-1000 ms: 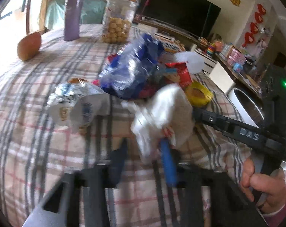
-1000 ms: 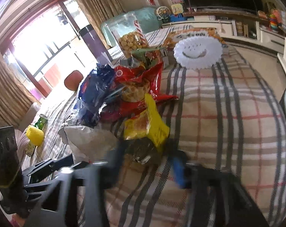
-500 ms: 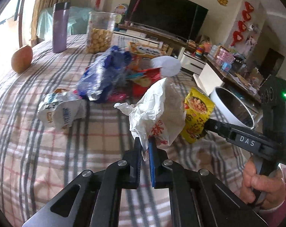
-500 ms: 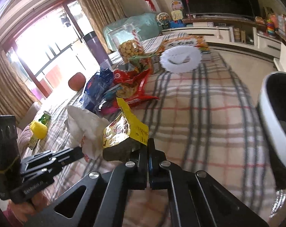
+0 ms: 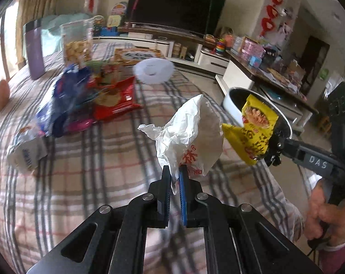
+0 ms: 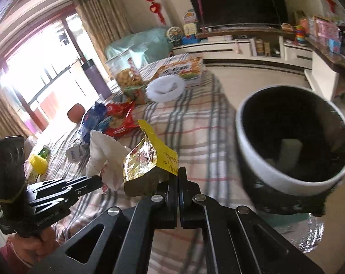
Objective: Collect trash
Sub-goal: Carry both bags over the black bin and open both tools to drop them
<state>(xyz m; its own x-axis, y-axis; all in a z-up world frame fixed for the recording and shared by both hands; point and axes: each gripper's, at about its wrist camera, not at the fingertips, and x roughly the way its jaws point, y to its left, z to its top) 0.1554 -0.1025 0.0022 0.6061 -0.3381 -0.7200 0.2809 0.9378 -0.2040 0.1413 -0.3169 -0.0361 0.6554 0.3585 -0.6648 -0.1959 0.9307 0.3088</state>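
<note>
The right gripper (image 6: 178, 178) is pinching the yellow wrapper (image 6: 149, 159), with the bin (image 6: 293, 182) lying at its two o'clock. The left gripper (image 5: 175, 175), pinching the white bag (image 5: 190, 134), is sitting farther off.

Your left gripper (image 5: 175, 175) pinches crinkled matt paper bag (image 5: 190, 132); right of it, glossy foil packet (image 5: 254, 127).

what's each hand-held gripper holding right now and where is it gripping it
The left hand-held gripper pinches the crumpled white wrapper by its bottom edge. The right hand-held gripper pinches the yellow snack packet at one corner.
</note>
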